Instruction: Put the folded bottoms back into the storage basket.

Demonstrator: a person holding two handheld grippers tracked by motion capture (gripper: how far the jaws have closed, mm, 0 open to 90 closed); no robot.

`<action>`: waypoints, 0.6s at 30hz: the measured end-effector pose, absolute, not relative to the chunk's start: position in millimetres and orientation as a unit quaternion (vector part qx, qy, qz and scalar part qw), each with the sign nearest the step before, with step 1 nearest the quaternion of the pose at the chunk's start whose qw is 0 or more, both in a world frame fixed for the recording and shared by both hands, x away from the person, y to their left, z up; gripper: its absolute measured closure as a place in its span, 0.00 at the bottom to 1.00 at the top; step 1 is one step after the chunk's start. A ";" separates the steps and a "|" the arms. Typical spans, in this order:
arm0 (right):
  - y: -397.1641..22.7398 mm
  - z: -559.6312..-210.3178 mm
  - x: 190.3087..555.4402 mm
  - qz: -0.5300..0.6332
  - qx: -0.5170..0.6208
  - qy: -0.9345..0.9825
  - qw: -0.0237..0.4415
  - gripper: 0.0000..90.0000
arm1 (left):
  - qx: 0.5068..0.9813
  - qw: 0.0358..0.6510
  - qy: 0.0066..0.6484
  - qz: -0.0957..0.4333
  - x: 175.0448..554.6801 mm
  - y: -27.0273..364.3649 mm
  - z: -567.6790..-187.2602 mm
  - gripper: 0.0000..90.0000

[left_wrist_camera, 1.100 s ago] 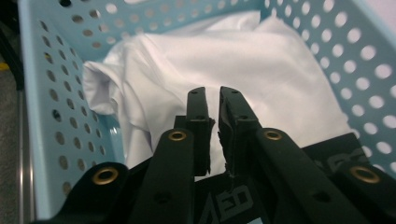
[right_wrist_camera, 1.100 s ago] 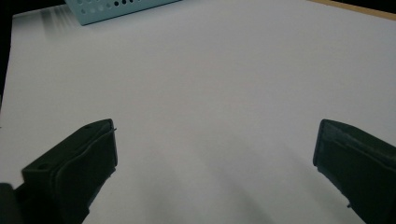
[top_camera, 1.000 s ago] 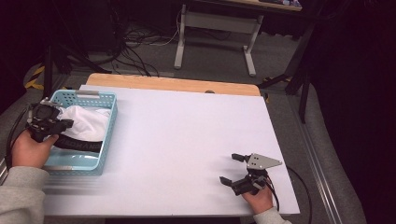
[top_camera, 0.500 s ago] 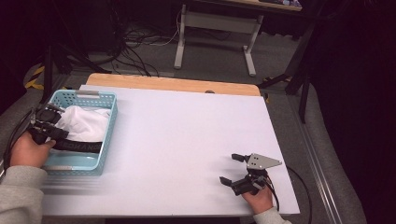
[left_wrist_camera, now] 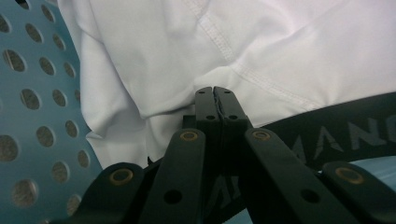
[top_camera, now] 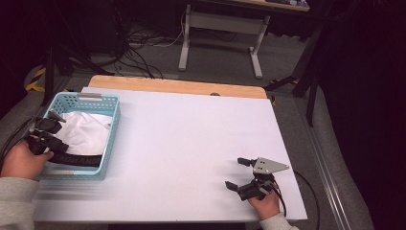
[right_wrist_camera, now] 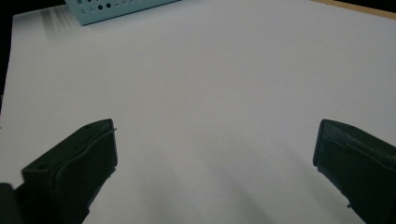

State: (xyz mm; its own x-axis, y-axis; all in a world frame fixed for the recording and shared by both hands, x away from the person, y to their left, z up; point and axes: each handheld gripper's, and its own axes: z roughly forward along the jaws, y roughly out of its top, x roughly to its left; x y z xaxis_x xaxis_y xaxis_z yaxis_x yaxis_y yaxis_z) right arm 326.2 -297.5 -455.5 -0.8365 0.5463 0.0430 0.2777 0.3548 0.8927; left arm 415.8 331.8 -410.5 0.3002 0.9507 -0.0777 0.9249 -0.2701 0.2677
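Observation:
A light blue perforated basket (top_camera: 114,136) stands at the table's left edge, holding a white garment (top_camera: 88,128) with a black lettered waistband (top_camera: 76,159). My left gripper (top_camera: 55,118) reaches into the basket from its left side. In the left gripper view its jaws (left_wrist_camera: 215,91) are shut, pinching a fold of the white garment (left_wrist_camera: 187,42), with the waistband (left_wrist_camera: 341,126) running below and the basket wall (left_wrist_camera: 37,98) at the left. My right gripper (top_camera: 234,172) rests open near the front right of the table, jaws wide apart (right_wrist_camera: 215,135) over bare surface.
The white table top (top_camera: 191,139) has a wooden strip (top_camera: 177,87) along its far edge. The basket's corner (right_wrist_camera: 116,9) lies far ahead in the right gripper view. Beyond the table are desk legs (top_camera: 220,43), cables and dark floor.
The left hand and gripper have drawn slightly back toward the basket's left side, and the white garment has bunched leftward. The right gripper has stayed still and open.

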 end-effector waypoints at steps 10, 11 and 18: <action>-297.7 -455.3 326.4 0.509 0.254 0.812 0.133 0.00 | 0.790 0.225 0.563 0.091 404.1 321.7 -383.1 0.75; -297.7 -455.3 326.2 0.509 0.253 0.812 0.133 0.00 | 0.788 0.235 0.561 0.095 402.2 319.6 -380.1 0.73; -297.8 -455.1 325.8 0.509 0.253 0.812 0.133 0.00 | 0.785 0.297 0.530 0.118 390.4 306.5 -359.8 0.59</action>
State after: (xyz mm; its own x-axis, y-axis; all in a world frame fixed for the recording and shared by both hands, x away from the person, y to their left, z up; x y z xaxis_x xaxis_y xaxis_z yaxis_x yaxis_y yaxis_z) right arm 325.8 -297.8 -455.1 -0.8364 0.5466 0.0411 0.2750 0.3536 0.8941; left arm 390.4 306.5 -359.8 0.4099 0.9029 -0.1294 0.7631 -0.2618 0.5908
